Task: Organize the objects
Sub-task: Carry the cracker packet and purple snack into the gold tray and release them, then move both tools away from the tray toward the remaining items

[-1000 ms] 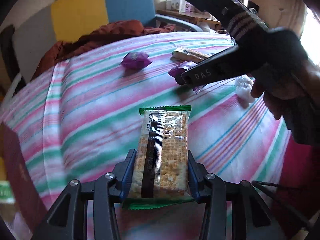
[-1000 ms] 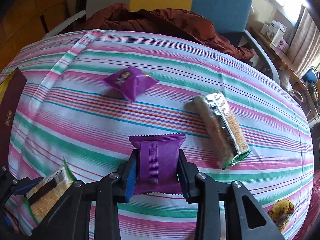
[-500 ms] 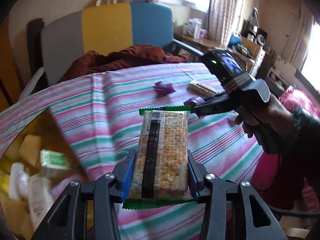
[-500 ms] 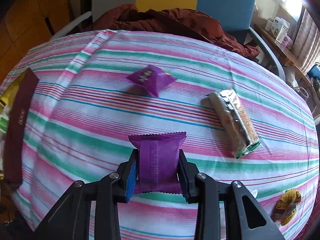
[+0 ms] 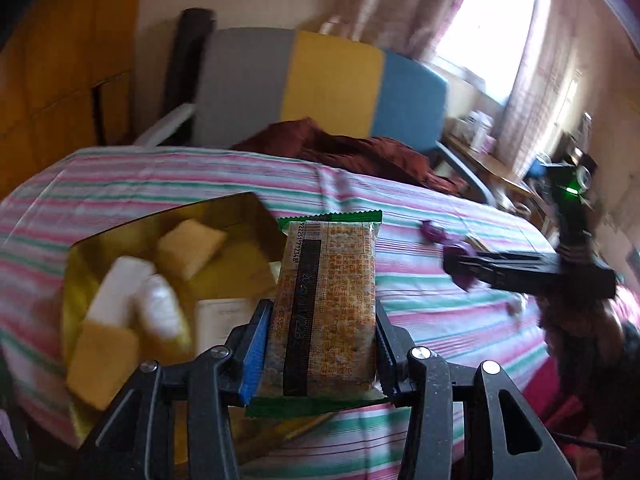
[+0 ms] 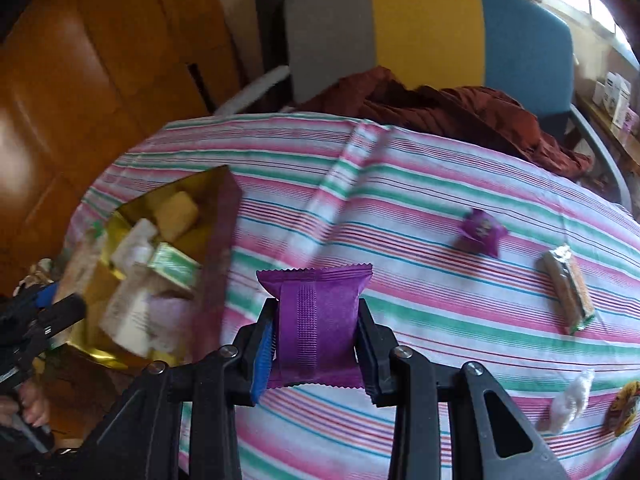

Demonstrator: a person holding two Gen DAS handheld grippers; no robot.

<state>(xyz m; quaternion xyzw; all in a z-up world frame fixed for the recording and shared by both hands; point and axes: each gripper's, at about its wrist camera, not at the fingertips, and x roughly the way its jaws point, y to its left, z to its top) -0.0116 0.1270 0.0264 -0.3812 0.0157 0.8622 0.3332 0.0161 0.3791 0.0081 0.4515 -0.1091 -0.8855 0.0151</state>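
My left gripper (image 5: 320, 344) is shut on a cracker pack with green ends (image 5: 326, 300), held above the right edge of a gold-lined open box (image 5: 224, 216) with several wrapped snacks inside. My right gripper (image 6: 316, 340) is shut on a purple snack pack (image 6: 316, 316), held over the striped tablecloth, right of the same box (image 6: 218, 232). The right gripper also shows in the left wrist view (image 5: 456, 266). A second purple pack (image 6: 482, 232) and a cracker pack (image 6: 568, 292) lie on the cloth at right.
A white wrapped sweet (image 6: 568, 400) and a yellow patterned sweet (image 6: 624, 408) lie near the table's right edge. A grey, yellow and blue chair (image 6: 428, 32) with a rust-brown cloth (image 6: 440, 108) stands behind the table. A wooden cabinet (image 6: 80, 80) is at left.
Both grippers have swung left with their packs. The open box has come into view, under the left gripper and left of the right gripper.
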